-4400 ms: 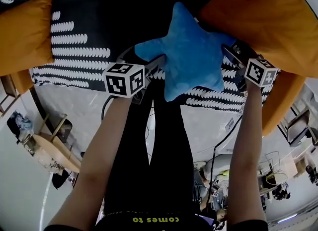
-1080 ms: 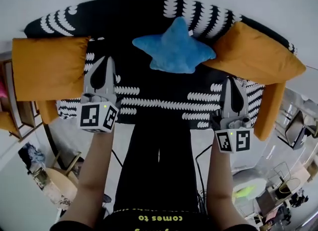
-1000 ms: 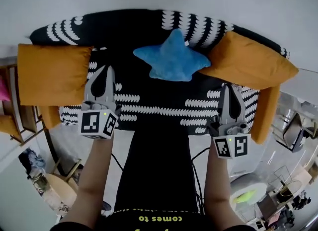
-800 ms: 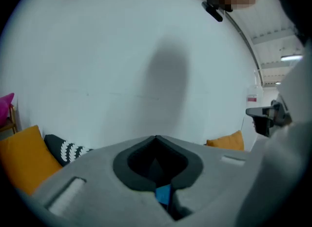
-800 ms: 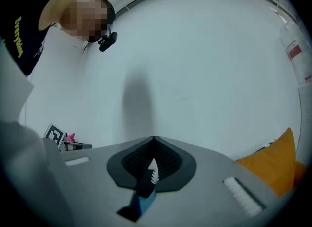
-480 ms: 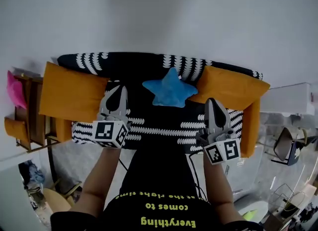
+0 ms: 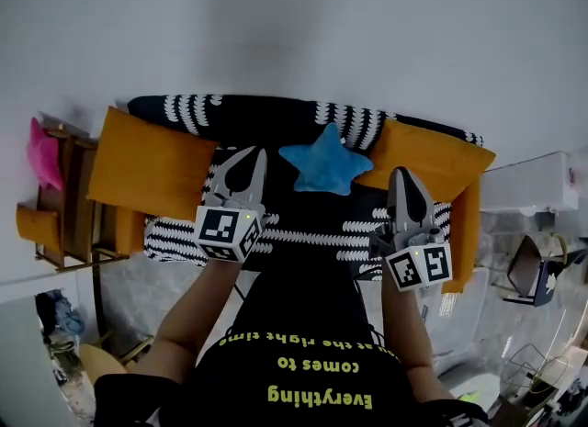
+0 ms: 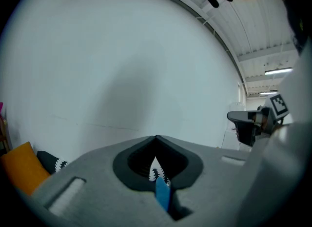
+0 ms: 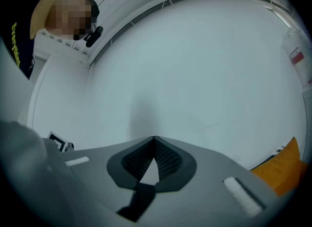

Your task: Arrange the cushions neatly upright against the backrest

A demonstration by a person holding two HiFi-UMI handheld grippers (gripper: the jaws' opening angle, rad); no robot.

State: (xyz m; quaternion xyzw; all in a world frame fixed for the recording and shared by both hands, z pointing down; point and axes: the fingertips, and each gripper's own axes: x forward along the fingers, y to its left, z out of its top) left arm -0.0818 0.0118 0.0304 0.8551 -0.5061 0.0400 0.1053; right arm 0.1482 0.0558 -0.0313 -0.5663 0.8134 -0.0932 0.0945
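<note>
In the head view a black sofa with white marks [image 7: 285,232] stands against a white wall. A blue star cushion [image 7: 327,161] leans upright at the middle of the backrest. An orange cushion [image 7: 152,163] stands at the left end and another orange cushion [image 7: 432,168] at the right end. My left gripper [image 7: 254,152] is shut and empty, held above the seat left of the star. My right gripper [image 7: 401,174] is shut and empty too, in front of the right orange cushion. Both gripper views face the white wall, with the left gripper [image 8: 156,137] and right gripper [image 9: 154,137] tips closed.
A wooden side shelf [image 7: 64,196] with a pink item [image 7: 41,151] stands left of the sofa. An orange armrest cushion [image 7: 464,232] hangs at the sofa's right end. A white unit [image 7: 533,182] and chairs [image 7: 533,269] lie to the right.
Both grippers have risen away from the sofa seat, still shut. The view has pulled back, so the sofa and its three cushions look smaller; the cushions have not moved.
</note>
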